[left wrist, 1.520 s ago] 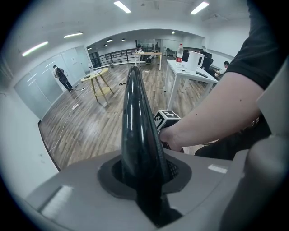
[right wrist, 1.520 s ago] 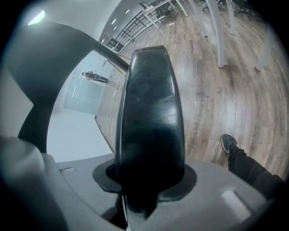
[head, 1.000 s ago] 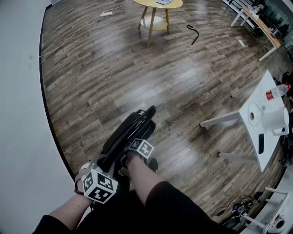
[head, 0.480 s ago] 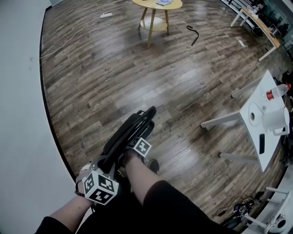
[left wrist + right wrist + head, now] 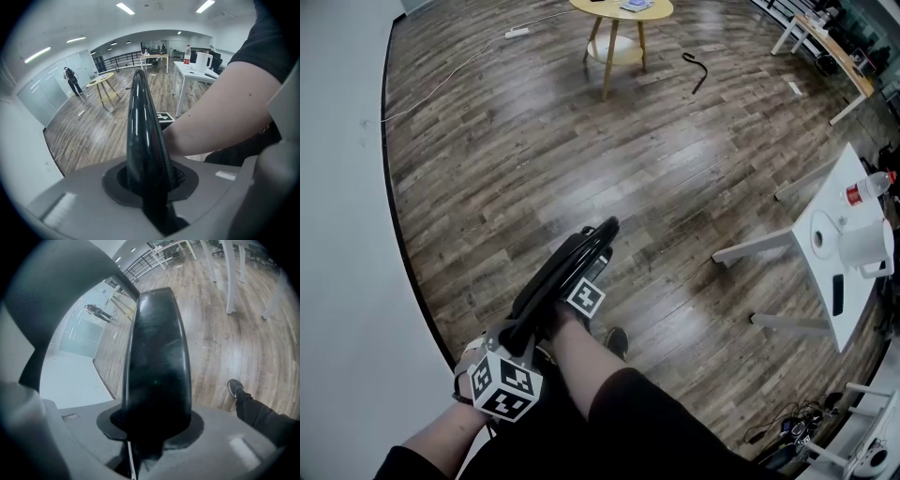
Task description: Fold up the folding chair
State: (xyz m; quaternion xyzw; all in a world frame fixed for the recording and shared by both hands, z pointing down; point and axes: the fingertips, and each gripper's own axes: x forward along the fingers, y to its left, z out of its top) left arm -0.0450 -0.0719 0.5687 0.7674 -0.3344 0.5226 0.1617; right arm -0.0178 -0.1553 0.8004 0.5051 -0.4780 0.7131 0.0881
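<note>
Chair (image 5: 563, 268): standing near the wall (image 5: 337, 234), already looking collapsed flat; folding is appearing finished or nearly so. Left hand-held gripper (image 5: 517, 339) and right hand-held gripper (image 5: 572, 306) are each clamping its black frame.

I have both grippers low in front of me, pointing steeply down. The left gripper (image 5: 517, 339) sits nearest my body with the bare left forearm (image 5: 441, 433) behind it, its fingers clamped on the chair (image 5: 567, 262). The right gripper (image 5: 577, 302) is just ahead on the same chair, fingers closed on it too. The right forearm (image 5: 591, 361) runs close beside the left gripper.
</note>
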